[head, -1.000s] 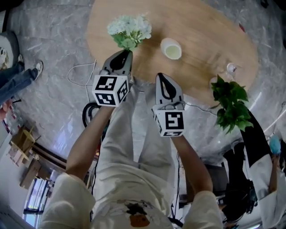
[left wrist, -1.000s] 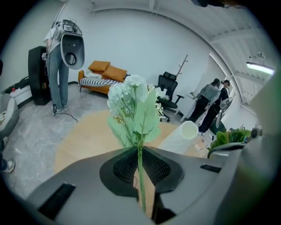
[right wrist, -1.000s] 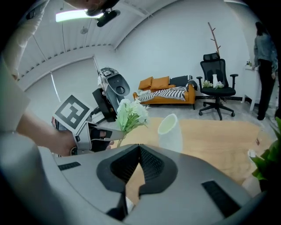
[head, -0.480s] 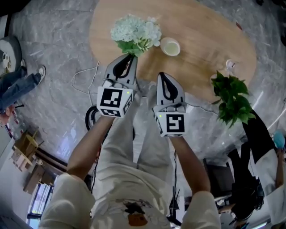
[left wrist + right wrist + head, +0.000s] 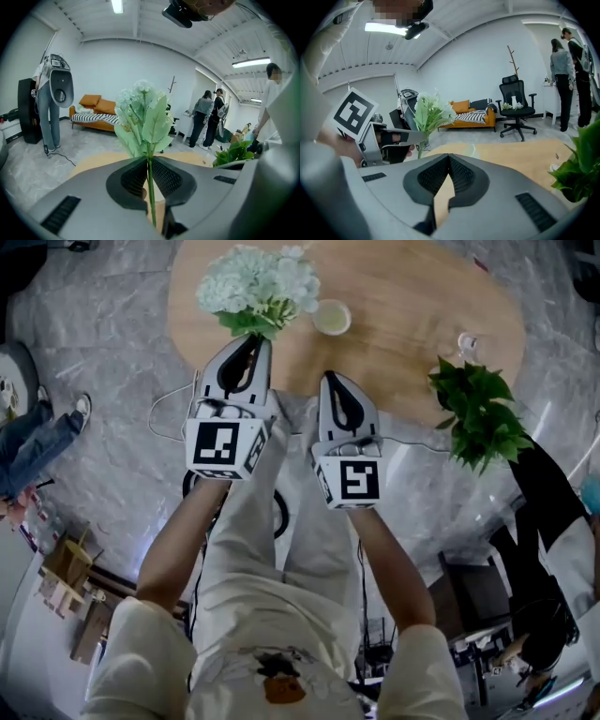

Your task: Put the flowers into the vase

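The left gripper (image 5: 253,339) is pinching the thin green stem of the flowers (image 5: 258,282) between its black, ribbed pads. Its own view shows the stem running straight up through the narrow slit, with the blooms (image 5: 140,117) standing upright above the jaws. Compared with a second ago the bunch sits higher and looks larger from the head camera, and the marker cube has rolled so that one face now shows almost square-on. I take it the flowers have been lifted clear of the table (image 5: 412,287) and are being carried up towards the vase (image 5: 331,317). They are not in it yet; the bloom hangs in the air to the left of the vase, near but apart from it.

The right gripper (image 5: 334,381) has its jaws pressed together on nothing, and hovers beside the left over the near edge of the table, a little higher than before.

The flowers look artificial — a rounded, hydrangea-like cluster of pale white-green petals over flat, cloth-like leaves, on a stem that stays stiff and straight. The vase is small, round and white with a smooth finish, its mouth open upward and quite narrow next to that broad head, so the stem will likely need to come down nearly vertical. The table is an oval of light wood on a grey marbled floor. A leafy green potted plant (image 5: 478,418) stands at its right end.
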`<move>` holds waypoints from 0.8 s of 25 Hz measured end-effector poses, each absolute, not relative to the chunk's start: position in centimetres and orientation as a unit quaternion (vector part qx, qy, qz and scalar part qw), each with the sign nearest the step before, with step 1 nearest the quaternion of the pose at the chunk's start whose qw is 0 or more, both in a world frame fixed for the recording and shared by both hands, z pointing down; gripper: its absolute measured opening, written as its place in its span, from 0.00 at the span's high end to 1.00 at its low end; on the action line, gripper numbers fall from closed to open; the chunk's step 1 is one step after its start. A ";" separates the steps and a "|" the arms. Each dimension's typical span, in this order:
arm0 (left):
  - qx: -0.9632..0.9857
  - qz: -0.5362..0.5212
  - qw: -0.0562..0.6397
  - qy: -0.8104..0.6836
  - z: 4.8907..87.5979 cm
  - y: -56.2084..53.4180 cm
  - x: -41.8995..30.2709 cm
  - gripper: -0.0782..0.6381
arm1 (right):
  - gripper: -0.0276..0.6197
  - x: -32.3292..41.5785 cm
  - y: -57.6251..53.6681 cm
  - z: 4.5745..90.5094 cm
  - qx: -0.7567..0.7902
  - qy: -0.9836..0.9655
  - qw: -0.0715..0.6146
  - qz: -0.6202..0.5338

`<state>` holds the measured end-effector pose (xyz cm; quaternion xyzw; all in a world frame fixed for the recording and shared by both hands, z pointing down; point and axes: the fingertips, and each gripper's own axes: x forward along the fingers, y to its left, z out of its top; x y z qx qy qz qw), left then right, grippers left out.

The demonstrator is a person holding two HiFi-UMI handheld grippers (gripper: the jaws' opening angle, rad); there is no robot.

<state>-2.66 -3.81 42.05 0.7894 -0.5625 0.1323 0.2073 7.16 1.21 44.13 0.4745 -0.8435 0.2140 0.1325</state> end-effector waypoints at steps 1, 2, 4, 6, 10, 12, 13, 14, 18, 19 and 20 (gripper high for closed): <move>0.791 0.129 0.204 -0.562 41.8 -4.0 -2.3 0.84 | 0.95 7.6 1.0 43.9 0.482 -0.840 0.127 0.215; 0.793 0.125 0.200 -0.562 41.6 -4.1 -1.8 0.84 | 0.95 8.1 0.7 43.8 0.490 -0.836 0.119 0.218; 0.796 0.119 0.193 -0.561 41.5 -4.3 -0.7 0.84 | 0.95 9.4 0.6 44.2 0.500 -0.831 0.111 0.220; 0.801 0.113 0.187 -0.558 41.3 -4.5 0.4 0.84 | 0.95 10.5 0.7 44.9 0.506 -0.827 0.112 0.218; 0.809 0.103 0.175 -0.552 39.9 -4.9 1.0 0.84 | 0.95 11.0 0.2 43.9 0.523 -0.818 0.095 0.218; 0.809 0.098 0.167 -0.554 39.2 -5.1 1.2 0.84 | 0.95 11.0 0.2 43.7 0.519 -0.821 0.098 0.216; 0.810 0.097 0.163 -0.555 38.9 -5.1 1.3 0.84 | 0.95 11.0 0.2 43.7 0.516 -0.823 0.101 0.214; 0.811 0.096 0.161 -0.555 38.7 -5.1 1.5 0.84 | 0.95 11.1 0.2 43.7 0.515 -0.824 0.102 0.212; 0.813 0.091 0.156 -0.553 38.1 -4.9 2.1 0.84 | 0.95 11.8 0.1 43.2 0.519 -0.824 0.101 0.205; 0.814 0.089 0.154 -0.553 37.9 -4.9 2.2 0.84 | 0.95 12.0 -0.1 42.9 0.520 -0.824 0.100 0.202; 0.814 0.086 0.152 -0.554 37.7 -4.9 2.3 0.84 | 0.95 12.2 -0.3 42.7 0.522 -0.824 0.100 0.198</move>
